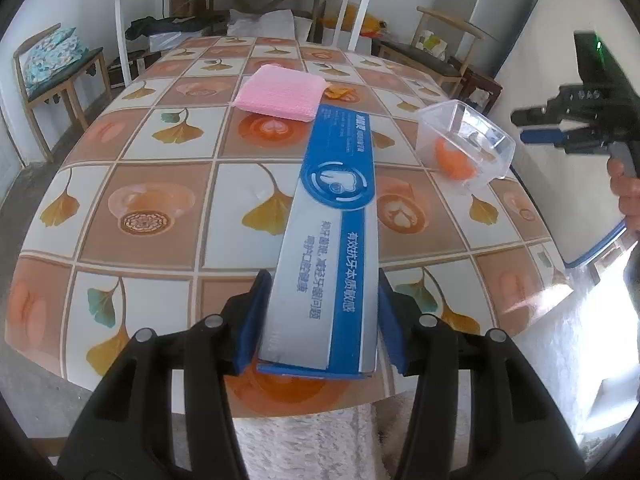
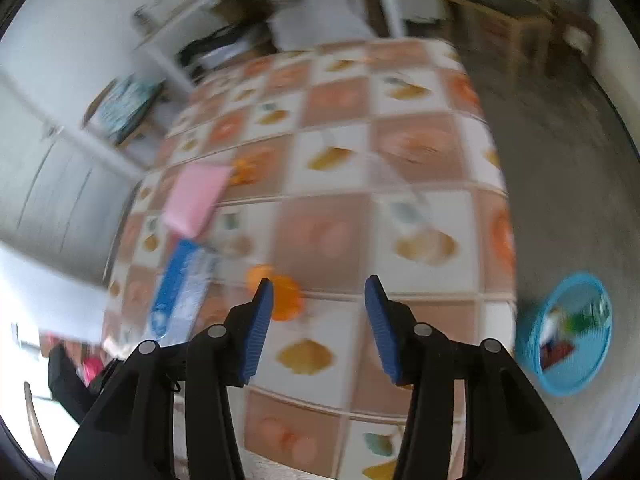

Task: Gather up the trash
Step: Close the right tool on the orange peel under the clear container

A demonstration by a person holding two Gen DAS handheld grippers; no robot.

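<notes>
Long blue-and-silver toothpaste box (image 1: 336, 216) with white Chinese lettering.

The table (image 1: 168, 184) is covered with a cloth patterned in leaf and coffee-cup squares. On it are seen a folded pink cloth (image 1: 280, 94), orange scraps (image 1: 338, 91) just beside the cloth, and a clear plastic tub (image 1: 466, 144). A blue basket (image 2: 568, 332) of rubbish is set on the grey floor (image 2: 560, 168) beside the table

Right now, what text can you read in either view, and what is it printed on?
Toothpaste box, blue band: "有效抗牙本质敏感".
Same box, grey side: two smaller lines of Chinese, not surely readable.
Box's far end: white print too small to read.
Right wrist view: blurred, nothing readable.
</notes>
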